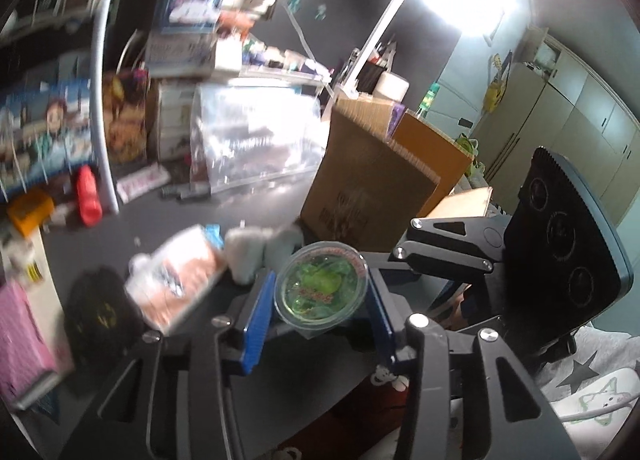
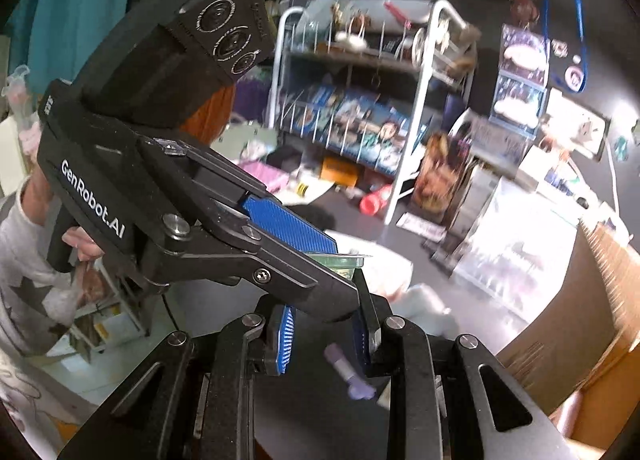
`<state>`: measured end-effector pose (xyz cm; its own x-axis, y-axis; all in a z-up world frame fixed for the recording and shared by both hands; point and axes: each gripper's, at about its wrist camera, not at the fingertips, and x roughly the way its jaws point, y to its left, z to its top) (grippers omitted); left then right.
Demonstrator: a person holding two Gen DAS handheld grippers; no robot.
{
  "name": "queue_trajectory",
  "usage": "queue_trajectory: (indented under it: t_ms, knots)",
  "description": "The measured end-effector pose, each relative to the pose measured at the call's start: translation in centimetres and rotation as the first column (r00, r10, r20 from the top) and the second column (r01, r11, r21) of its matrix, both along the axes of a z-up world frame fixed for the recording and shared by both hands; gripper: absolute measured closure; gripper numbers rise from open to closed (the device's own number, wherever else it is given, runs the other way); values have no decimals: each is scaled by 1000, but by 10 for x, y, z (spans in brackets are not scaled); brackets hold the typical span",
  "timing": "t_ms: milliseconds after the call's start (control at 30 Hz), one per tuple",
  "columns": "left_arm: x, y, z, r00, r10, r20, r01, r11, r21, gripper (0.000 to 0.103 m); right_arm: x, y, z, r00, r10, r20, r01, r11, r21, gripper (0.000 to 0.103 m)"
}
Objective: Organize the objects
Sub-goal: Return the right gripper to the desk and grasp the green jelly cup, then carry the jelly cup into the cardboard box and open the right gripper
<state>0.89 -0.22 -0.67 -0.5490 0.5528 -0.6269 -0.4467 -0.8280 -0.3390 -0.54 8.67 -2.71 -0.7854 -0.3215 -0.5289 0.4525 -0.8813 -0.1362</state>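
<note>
**Both grippers loaded, box just ahead**

Blue pads of your left gripper (image 1: 320,300) are clamped on the clear cup of green jelly (image 1: 321,287), rim level between them. Your right gripper (image 2: 324,344) is nearly shut on a small lilac tube (image 2: 347,374) that hangs tilted below its tips; its grip looks thin. Ahead and to the right of both stands the open cardboard box (image 1: 372,179), the likely destination. Keep the cup upright, carry the tube slowly, and clear the box wall before you let either go.
</note>
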Motion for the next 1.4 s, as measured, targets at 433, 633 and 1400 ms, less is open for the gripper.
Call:
queue_trajectory:
  t_ms: [433,633,1400]
  knots:
    - [-56,63,64,987,-128,-94,123,990,-62,61,-5,60,67,990,-138,-37,138,990,0,83]
    - [-101,114,60,976,-211,-44,207,975,-84,61,-10,117,72,965,-255,59,258,965,-52,83]
    - [-102,134,70,978,-173,-116,153,975,-162,19,-11,176,62,892,-388,233,408,912,-42,45]
